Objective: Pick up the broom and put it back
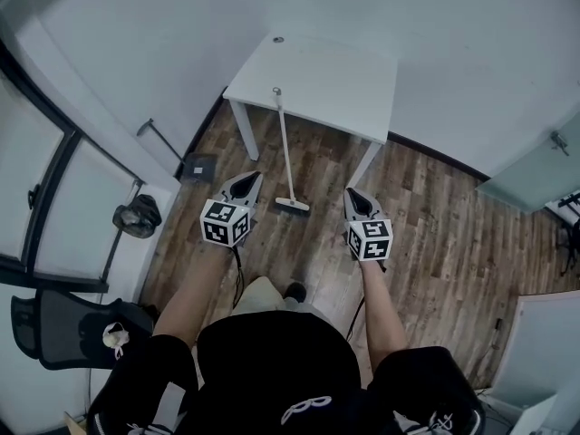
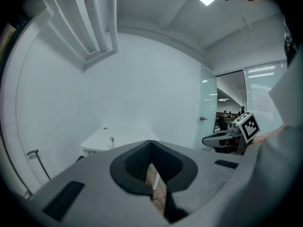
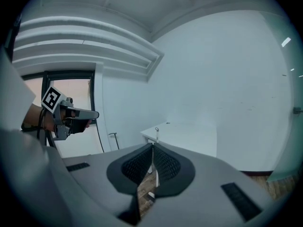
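Broom: stands head-down on the wood floor, thin pale handle tilted back, tip resting on the front edge of the white worktop. Head flat on the boards just in front of the worktop. Touched by neither gripper.

Left gripper: held out low over the floor, just left of the broom head in the head view, pointing toward the worktop. Fingers together, tips meeting, nothing clamped. Shows only floor and a sliver of pale handle through the slot behind the tips.

Right gripper: held out level with the left one, to the right of the broom head and further from it. Fingers together as well, tips pressed shut on nothing. Looks toward the worktop's corner, with the handle's tip poking up at its edge.

Both on bare forearms reaching forward from a black shirt. 1 shoe on the floor below, between the 2 arms.

Further out, along the left wall: dark dustpan with a long handle, then a dark bag at the foot of the glass partition. Black mesh chair at lower left. Frosted glass door at right, well apart from the worktop.
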### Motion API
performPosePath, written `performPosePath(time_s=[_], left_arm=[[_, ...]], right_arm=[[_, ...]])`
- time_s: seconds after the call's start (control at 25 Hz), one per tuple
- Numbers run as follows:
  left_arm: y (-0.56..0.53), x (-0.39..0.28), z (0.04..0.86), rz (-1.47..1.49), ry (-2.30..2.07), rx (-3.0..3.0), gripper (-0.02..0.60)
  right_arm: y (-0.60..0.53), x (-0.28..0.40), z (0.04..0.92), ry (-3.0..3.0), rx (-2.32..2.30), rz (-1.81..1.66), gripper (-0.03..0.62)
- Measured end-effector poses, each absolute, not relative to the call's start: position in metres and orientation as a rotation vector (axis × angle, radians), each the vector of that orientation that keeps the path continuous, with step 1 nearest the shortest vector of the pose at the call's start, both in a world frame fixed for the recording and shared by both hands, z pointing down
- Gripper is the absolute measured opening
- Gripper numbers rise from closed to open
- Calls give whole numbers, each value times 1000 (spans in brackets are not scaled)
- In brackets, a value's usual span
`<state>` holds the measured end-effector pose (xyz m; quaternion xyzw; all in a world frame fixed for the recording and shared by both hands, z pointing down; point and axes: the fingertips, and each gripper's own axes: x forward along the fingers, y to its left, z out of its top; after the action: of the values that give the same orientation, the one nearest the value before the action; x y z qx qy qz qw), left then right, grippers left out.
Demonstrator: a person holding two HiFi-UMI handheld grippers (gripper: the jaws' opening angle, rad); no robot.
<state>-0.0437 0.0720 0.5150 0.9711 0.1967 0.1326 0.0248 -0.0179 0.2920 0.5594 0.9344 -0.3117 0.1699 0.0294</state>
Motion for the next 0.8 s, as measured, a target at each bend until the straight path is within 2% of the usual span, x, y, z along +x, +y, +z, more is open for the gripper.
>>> performPosePath(time_s=[0.4, 0.8], left_arm=[[91, 8, 540, 432, 646, 2950, 18], [68, 107, 554, 417, 565, 2920, 17]], right_arm=[[315, 23, 574, -908, 2904, 597, 26], [298, 116, 581, -926, 2838, 634, 26]])
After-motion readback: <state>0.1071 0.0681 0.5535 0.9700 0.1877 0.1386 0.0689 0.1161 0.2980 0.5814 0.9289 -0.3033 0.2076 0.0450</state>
